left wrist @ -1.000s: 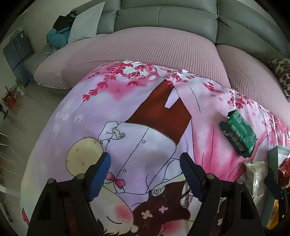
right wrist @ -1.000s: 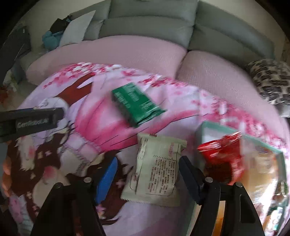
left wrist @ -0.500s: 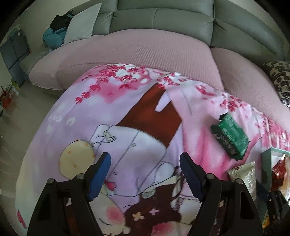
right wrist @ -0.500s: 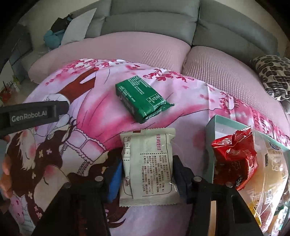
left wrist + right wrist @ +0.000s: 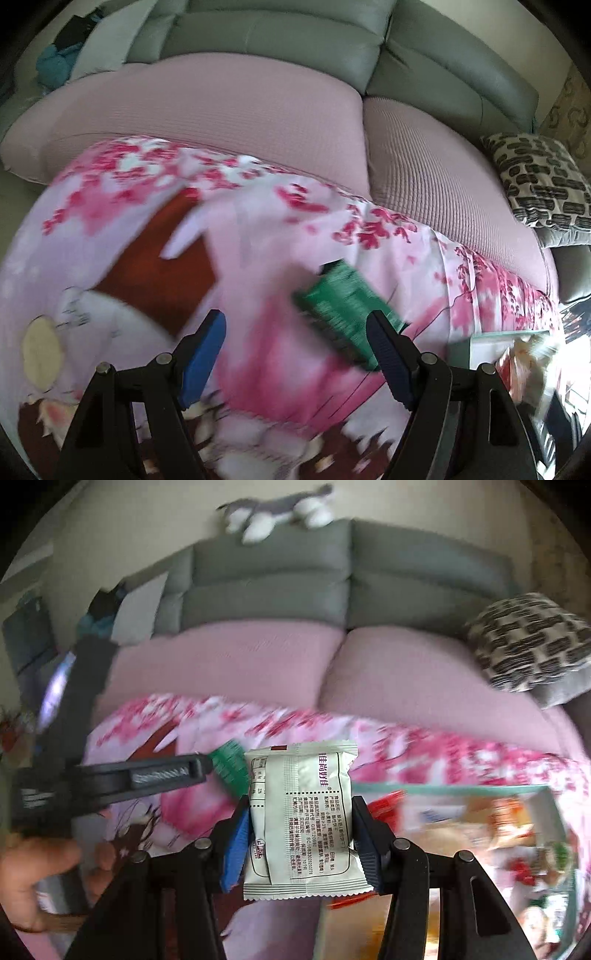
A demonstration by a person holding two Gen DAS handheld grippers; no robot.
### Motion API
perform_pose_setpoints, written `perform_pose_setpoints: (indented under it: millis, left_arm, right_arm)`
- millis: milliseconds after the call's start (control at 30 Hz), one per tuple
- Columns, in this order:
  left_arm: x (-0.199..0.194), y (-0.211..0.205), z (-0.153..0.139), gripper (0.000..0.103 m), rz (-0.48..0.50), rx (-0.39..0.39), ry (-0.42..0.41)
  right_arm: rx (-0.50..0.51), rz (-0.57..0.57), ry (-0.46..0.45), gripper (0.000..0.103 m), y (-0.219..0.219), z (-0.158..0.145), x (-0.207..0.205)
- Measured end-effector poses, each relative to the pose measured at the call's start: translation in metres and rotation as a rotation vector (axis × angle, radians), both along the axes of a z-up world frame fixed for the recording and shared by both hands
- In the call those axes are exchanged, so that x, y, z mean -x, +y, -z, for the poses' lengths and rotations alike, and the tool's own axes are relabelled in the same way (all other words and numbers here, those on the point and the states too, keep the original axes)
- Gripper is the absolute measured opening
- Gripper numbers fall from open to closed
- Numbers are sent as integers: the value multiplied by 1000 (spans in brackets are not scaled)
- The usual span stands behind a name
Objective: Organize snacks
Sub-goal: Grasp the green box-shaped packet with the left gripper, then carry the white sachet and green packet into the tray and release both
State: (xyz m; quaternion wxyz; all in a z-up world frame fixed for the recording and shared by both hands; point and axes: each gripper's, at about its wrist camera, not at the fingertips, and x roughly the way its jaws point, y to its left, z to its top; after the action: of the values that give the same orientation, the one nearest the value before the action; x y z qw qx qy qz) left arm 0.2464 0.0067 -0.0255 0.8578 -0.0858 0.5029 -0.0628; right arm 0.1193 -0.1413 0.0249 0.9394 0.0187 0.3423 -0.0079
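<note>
White snack packet (image 5: 301,819) sits pinched between the pads of the right hand-held gripper (image 5: 301,843), held upright, printed back facing the camera, lifted clear of the cartoon cloth (image 5: 424,746). Only the right wrist view shows this packet; the left wrist view does not catch it. Just right of and below that gripper is a teal-rimmed box (image 5: 461,787) with blurred snacks inside, a red packet (image 5: 384,805) at its near-left corner. Behind the white packet's left edge a green packet (image 5: 231,764) peeks out.

Left wrist view shows the green packet (image 5: 345,314) better: lying flat on the cloth (image 5: 258,229), ahead of the right finger (image 5: 388,358) of the left hand-held gripper (image 5: 295,350), not between the pads. That gripper's jaws are spread with nothing in them, pointing steeply down at the cloth. Box corner (image 5: 480,339) shows at far right, blurred.

Right wrist view also sees the left hand-held gripper (image 5: 110,775) from the side, reaching in from the left, with the person's hand (image 5: 40,878) wrapped on its handle.

Behind everything: pink sofa cover (image 5: 258,657), grey sofa back (image 5: 277,583), patterned cushion (image 5: 528,642) at right, plush toy (image 5: 280,509) on top of the sofa back. Both views motion-blurred.
</note>
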Motion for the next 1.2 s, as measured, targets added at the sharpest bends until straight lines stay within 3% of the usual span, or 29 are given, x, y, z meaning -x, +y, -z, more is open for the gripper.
perform_pose_setpoints:
  millis: [200,400,467,667,1000,1200]
  left_arm:
    - [-24,-42,15,79,29,-58,38]
    - [-28,-67,22,79,27,-201,25]
    - [-25,-70,21,69,25,-221,-2]
    - [-11,-69,5,46,46,-145,-54]
    - [11,-70,-21,42,51,-120,-142]
    - [50,-62,-68,40,54,-71,-265]
  right_arm:
    - [-19,88,-3,54,-29,-3,0]
    - [-28,150,6,54,-51,-3,2]
    - [-39,163,2,54,-59,-4,5]
    - [-66,292,-11,54,-99,-5,17]
    - [-123,484,22,55,-160,3,35]
    - [-130,512,32,55,-173,5,39]
